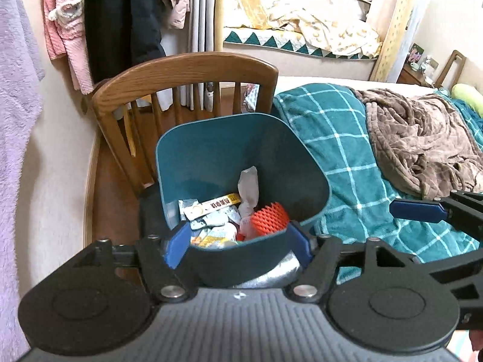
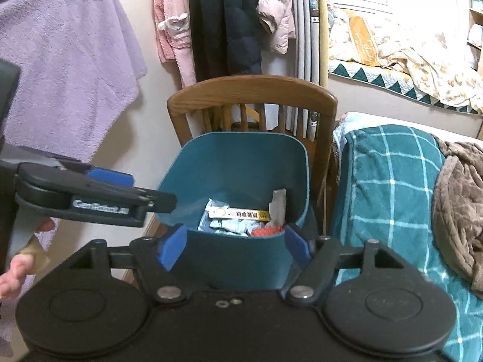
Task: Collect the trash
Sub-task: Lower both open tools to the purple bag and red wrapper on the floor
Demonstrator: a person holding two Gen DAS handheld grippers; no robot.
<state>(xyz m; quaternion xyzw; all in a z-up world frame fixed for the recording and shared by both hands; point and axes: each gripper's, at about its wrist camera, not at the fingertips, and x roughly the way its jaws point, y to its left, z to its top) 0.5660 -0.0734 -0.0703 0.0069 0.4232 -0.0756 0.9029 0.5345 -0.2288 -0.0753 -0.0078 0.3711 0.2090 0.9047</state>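
A teal waste bin [image 1: 229, 138] stands in front of a wooden chair. Inside lie a crumpled white tissue [image 1: 249, 187], a yellow-and-white wrapper [image 1: 215, 204], pale blue wrappers [image 1: 208, 221] and an orange-red spiky piece [image 1: 270, 220]. My left gripper [image 1: 238, 246] hovers over the bin's near rim, open, its blue pads apart with nothing held between them. My right gripper [image 2: 235, 246] hangs over the same bin [image 2: 241, 163], also open and empty. Each gripper shows in the other's view: the right gripper [image 1: 416, 211] at the right edge, the left gripper [image 2: 108, 178] at the left.
The wooden chair [image 1: 187, 69] stands right behind the bin. A bed with a teal checked blanket [image 1: 341, 150] and a brown throw [image 1: 422, 138] lies to the right. Clothes [image 2: 226, 24] and a purple towel [image 2: 66, 66] hang on the wall. A hand [image 2: 12, 271] shows at lower left.
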